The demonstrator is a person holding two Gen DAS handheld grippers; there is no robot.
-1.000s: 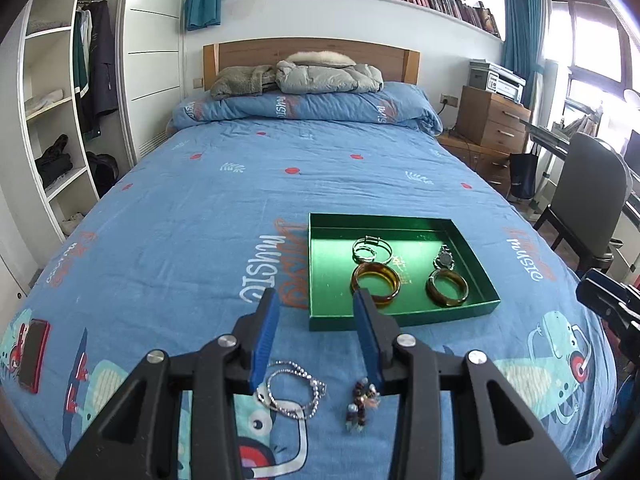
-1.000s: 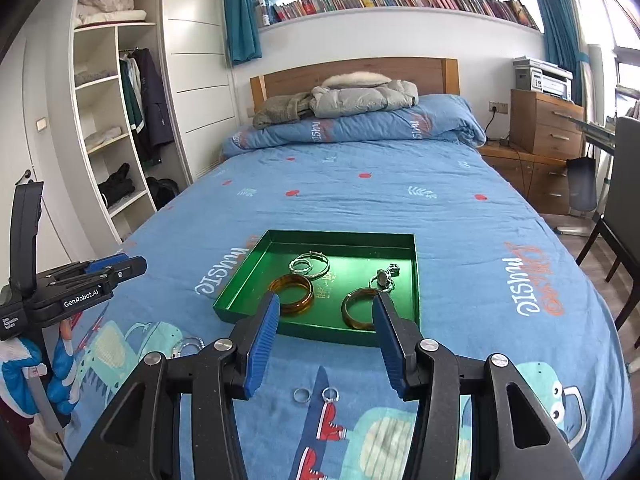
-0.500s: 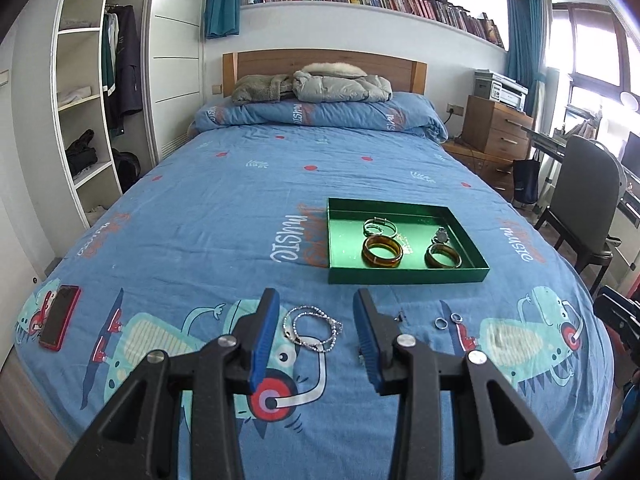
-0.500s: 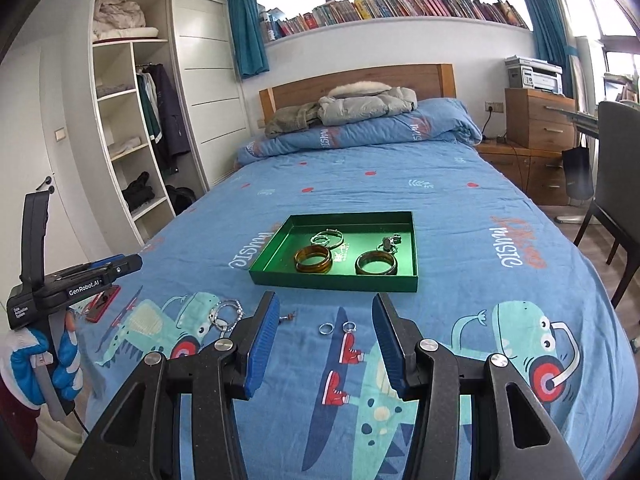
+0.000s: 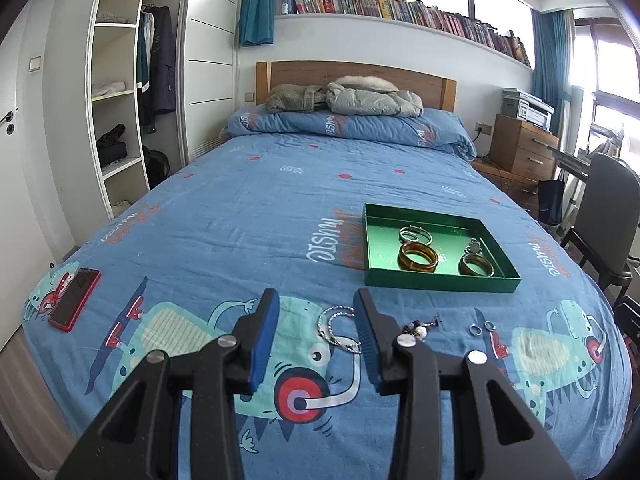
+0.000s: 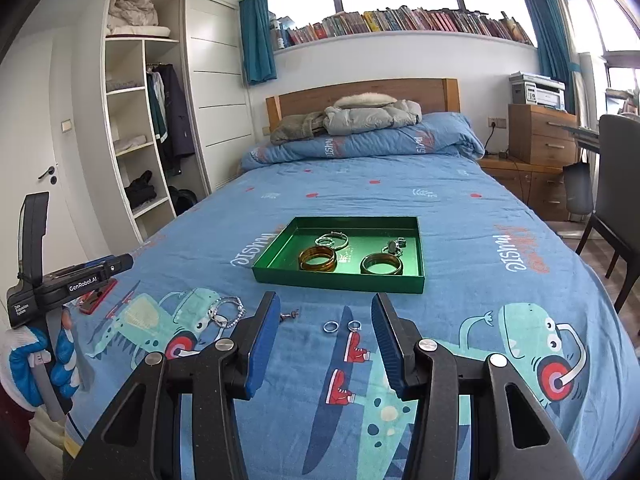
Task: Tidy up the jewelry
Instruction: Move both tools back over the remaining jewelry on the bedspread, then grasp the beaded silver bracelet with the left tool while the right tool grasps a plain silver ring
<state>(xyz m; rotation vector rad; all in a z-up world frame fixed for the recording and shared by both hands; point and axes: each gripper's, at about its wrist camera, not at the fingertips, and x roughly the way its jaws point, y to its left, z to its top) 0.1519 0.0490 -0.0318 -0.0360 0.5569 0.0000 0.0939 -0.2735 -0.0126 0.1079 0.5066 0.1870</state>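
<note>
Left gripper (image 5: 316,312) is hanging over the near end of the bed (image 5: 248,216) with its jaws apart and nothing in them. The silver bead chain (image 5: 334,326) is lying on the bedspread right between its fingertips, not being touched as far as I can tell, and the dark beaded piece (image 5: 418,327) is sitting just to the right of its right finger. Right gripper (image 6: 325,312) is also released and empty, with the two small rings (image 6: 342,326) lying side by side on the bedspread just past its tips, between the fingers. Straight ahead of it, a bit farther up the bed, the green tray (image 6: 280,266) is holding two amber bangles, a silver bangle and a small dark piece. A red phone (image 5: 75,299) is lying well off to the left gripper's left.
</note>
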